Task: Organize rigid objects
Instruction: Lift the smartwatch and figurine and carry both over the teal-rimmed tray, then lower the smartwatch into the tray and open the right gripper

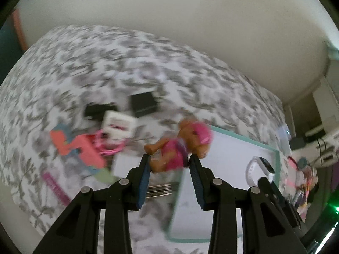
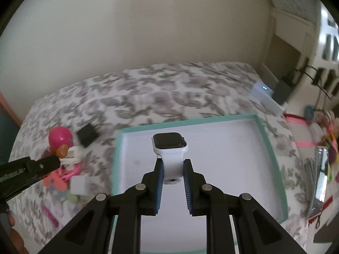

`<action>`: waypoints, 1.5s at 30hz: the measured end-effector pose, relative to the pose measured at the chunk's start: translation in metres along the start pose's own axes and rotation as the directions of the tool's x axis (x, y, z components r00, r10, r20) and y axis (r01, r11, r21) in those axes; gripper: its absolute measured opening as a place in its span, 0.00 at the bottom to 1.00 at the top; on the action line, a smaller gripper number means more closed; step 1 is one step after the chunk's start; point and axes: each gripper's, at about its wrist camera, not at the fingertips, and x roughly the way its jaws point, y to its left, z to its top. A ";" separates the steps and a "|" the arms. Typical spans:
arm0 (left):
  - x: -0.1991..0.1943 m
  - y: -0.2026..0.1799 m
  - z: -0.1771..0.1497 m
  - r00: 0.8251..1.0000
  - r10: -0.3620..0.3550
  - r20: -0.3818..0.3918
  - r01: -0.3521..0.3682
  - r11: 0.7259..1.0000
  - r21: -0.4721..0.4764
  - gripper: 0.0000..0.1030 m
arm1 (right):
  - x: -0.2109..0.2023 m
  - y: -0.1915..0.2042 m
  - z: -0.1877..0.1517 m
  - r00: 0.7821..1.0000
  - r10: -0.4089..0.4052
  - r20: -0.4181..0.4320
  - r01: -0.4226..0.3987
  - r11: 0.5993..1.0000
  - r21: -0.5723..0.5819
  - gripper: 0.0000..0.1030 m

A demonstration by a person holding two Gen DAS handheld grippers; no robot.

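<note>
My left gripper (image 1: 169, 157) is shut on a brown toy dog in a pink outfit and pink helmet (image 1: 180, 146), held above the bed near the left rim of a shallow teal-edged white box (image 1: 273, 150). In the right wrist view that toy dog (image 2: 60, 142) and the left gripper (image 2: 53, 162) show at the left. My right gripper (image 2: 172, 164) is shut on the white strap of a smartwatch (image 2: 169, 144), its black face up, over the teal-edged box (image 2: 264, 133). The watch (image 1: 259, 167) also shows at the right of the left wrist view.
A leaf-patterned bedspread (image 1: 106, 63) carries a pile of loose items: black boxes (image 1: 143, 103), a white box (image 1: 118, 122), an orange and blue puzzle piece (image 1: 74, 146), a pink cord (image 1: 106, 146), a pink comb (image 1: 56, 185). More clutter (image 2: 324, 148) lies right of the box. A wall runs behind.
</note>
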 end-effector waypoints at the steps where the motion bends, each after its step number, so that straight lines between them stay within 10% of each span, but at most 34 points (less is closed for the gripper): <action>1: 0.003 -0.011 0.000 1.000 -0.003 -0.003 0.003 1.000 0.023 0.37 | 0.002 -0.005 0.001 1.000 -0.008 -0.005 0.008 1.000 0.010 0.19; 11: 0.049 -0.076 -0.015 0.998 0.013 -0.065 -0.003 0.989 0.151 0.33 | 0.031 -0.066 0.005 0.989 -0.116 -0.088 0.126 0.985 0.117 0.19; 33: 0.062 -0.061 -0.024 0.996 0.060 -0.070 -0.049 0.988 0.150 0.33 | 0.054 -0.069 -0.007 0.976 -0.125 -0.177 0.140 0.988 0.072 0.21; 45: 0.057 -0.050 -0.019 0.996 0.079 -0.048 -0.073 0.990 0.120 0.40 | 0.042 -0.062 -0.003 0.981 -0.138 -0.134 0.144 0.989 0.040 0.49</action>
